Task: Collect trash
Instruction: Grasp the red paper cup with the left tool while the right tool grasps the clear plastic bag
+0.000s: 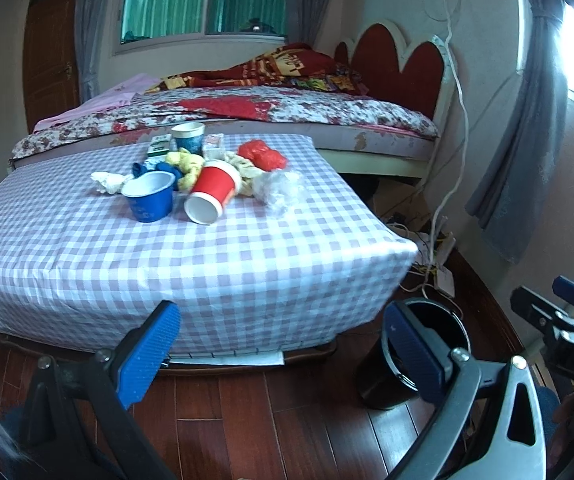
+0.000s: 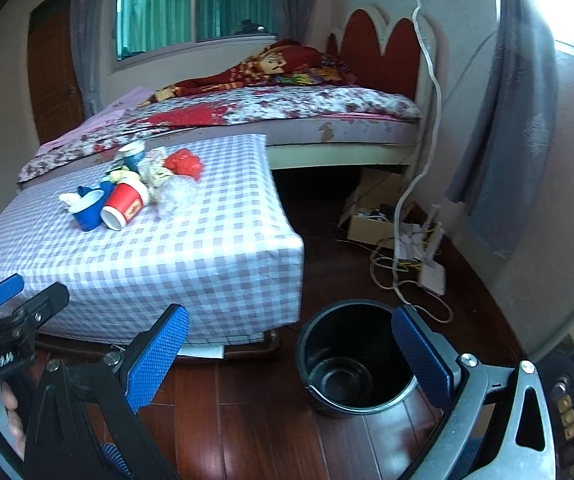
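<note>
Trash is piled toward the far middle of the checked tablecloth, with the red paper cup tipped on its side, mouth pointed back at the grippers, and a blue cup touching it on the left. Both the left gripper and the right gripper are held low before the table with jaws spread wide and nothing pinched. The pile sits ahead of the left gripper, so the left is judged nearer, while the black bin on the floor is framed between the right jaws.
</note>
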`<action>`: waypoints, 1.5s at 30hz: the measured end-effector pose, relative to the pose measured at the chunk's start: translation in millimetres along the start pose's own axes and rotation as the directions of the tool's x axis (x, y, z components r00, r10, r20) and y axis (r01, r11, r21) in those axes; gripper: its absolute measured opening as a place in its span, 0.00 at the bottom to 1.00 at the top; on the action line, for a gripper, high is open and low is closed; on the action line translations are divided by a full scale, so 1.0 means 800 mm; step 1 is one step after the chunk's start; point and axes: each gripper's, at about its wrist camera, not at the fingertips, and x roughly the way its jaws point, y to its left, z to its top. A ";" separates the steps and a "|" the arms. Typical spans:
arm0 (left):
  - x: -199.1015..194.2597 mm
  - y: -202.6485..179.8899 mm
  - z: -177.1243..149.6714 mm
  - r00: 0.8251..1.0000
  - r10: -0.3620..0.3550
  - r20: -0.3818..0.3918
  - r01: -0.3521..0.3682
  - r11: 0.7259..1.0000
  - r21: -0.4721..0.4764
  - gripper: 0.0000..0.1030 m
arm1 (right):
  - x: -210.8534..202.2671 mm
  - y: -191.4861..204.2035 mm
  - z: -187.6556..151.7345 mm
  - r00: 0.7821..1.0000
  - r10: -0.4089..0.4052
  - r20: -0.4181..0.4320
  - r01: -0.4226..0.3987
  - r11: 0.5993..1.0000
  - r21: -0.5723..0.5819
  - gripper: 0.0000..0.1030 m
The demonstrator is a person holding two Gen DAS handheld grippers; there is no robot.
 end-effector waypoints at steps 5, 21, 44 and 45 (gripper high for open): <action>0.017 0.023 0.018 0.998 0.067 0.007 -0.067 0.998 -0.002 0.99 | 0.020 0.015 0.012 0.997 0.080 0.006 -0.079 0.996 -0.027 0.99; 0.132 0.103 0.066 0.994 0.095 -0.045 -0.097 0.994 -0.050 0.87 | 0.156 0.110 0.090 0.959 0.284 -0.024 -0.284 0.947 -0.148 0.81; 0.243 0.095 0.110 0.995 0.054 -0.079 -0.056 0.998 -0.020 0.70 | 0.344 0.173 0.145 0.885 0.425 -0.191 -0.454 0.878 -0.153 0.33; 0.246 0.096 0.110 0.995 0.045 -0.090 -0.048 0.999 -0.022 0.63 | 0.345 0.175 0.144 0.885 0.424 -0.192 -0.454 0.877 -0.157 0.26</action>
